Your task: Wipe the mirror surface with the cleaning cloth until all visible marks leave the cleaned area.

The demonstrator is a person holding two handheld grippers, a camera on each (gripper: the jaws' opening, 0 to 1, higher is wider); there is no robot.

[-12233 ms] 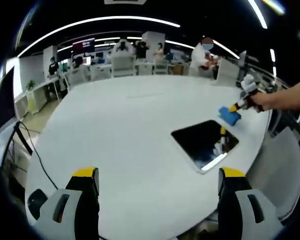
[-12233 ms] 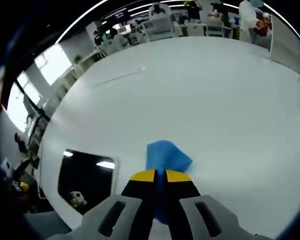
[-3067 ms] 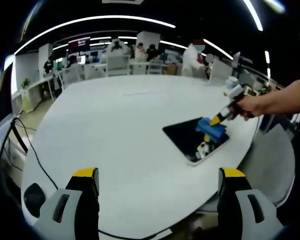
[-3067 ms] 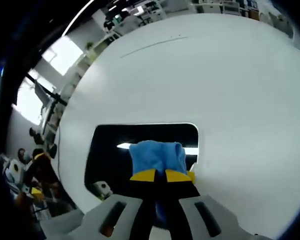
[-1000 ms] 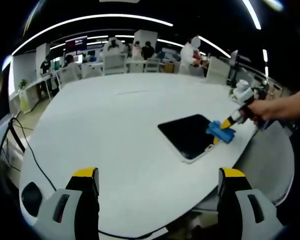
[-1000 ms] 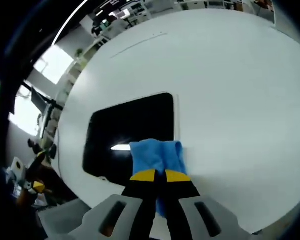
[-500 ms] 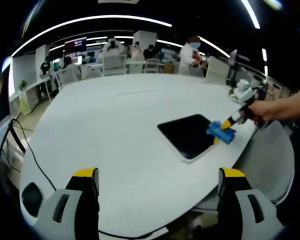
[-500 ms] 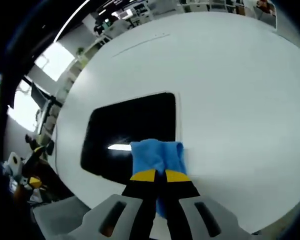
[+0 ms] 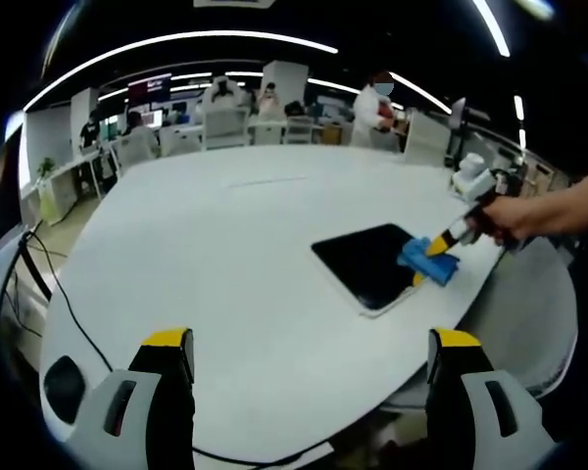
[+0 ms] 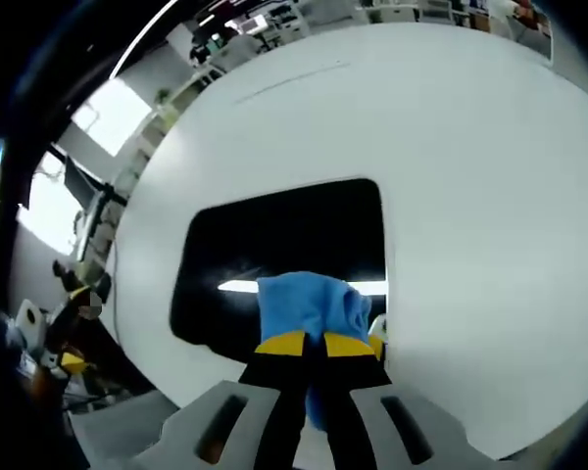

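A dark rectangular mirror [image 9: 365, 262] [image 10: 274, 250] with a white rim lies flat on the white table [image 9: 225, 255] [image 10: 470, 196], near its right edge. My right gripper [image 10: 305, 343] is shut on a blue cleaning cloth [image 10: 308, 305], which rests on the mirror's near part. In the left gripper view that gripper [image 9: 437, 246], held by a person's hand [image 9: 514, 213], presses the blue cloth [image 9: 426, 263] onto the mirror's right end. My left gripper [image 9: 309, 345] hangs open above the table's near edge, well short of the mirror, with nothing between its jaws.
A black cable [image 9: 64, 294] runs over the table's left edge. Desks, chairs and several people [image 9: 377, 103] stand beyond the table's far side. Bright windows [image 10: 98, 127] show at the left of the right gripper view. The table's edge runs close by the mirror.
Over the last second my right gripper slid the cloth from the mirror's edge further onto the glass. The left gripper stayed open and almost still.
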